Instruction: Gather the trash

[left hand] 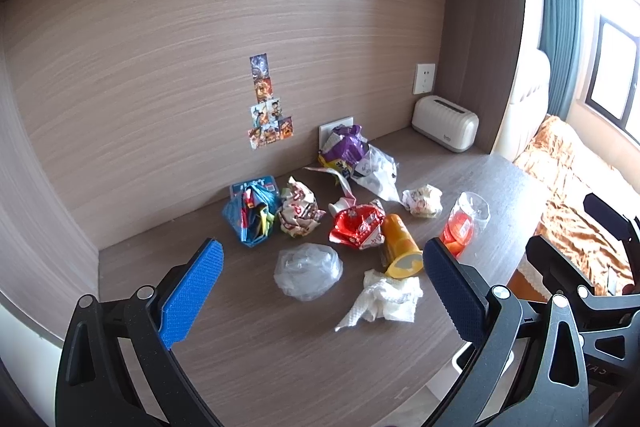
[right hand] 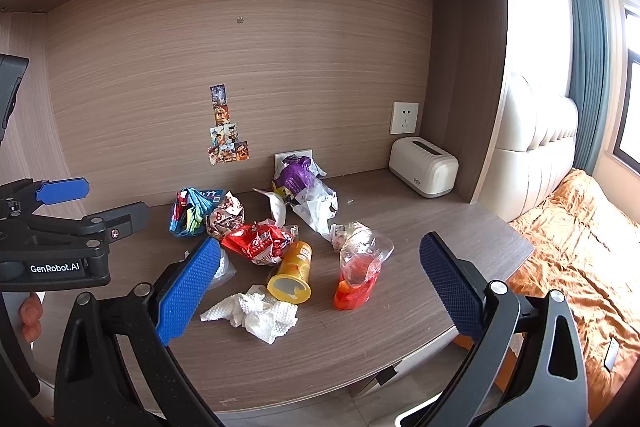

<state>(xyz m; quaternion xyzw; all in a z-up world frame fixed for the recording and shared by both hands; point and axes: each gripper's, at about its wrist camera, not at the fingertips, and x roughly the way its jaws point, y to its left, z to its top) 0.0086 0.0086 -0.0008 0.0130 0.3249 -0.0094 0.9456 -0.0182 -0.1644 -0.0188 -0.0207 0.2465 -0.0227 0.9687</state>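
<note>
The trash is found heaped on the desk (right hand: 400,339), and the yellow tube (right hand: 291,273) lying on its side at the middle of the heap is taken as the landmark. A crumpled paper towel (right hand: 256,315) is seen just in front of its open mouth, a red wrapper (right hand: 260,241) touching its far end, a clear cup with red contents (right hand: 358,273) just to its right, and a clear plastic bag (left hand: 307,270) to its left. Farther back, a purple packet (right hand: 294,179) is leaned near the wall.

Both the left gripper (left hand: 320,279) and the right gripper (right hand: 320,279) are held wide apart above the near desk edge, with nothing between the pads.

The paper towel is judged light and soft, best pinched at its bunched middle. The tube is probably stiff and inclined to roll, so it should be clamped across its body. The cup looks thin and crushable; gentle pressure is advised.
</note>
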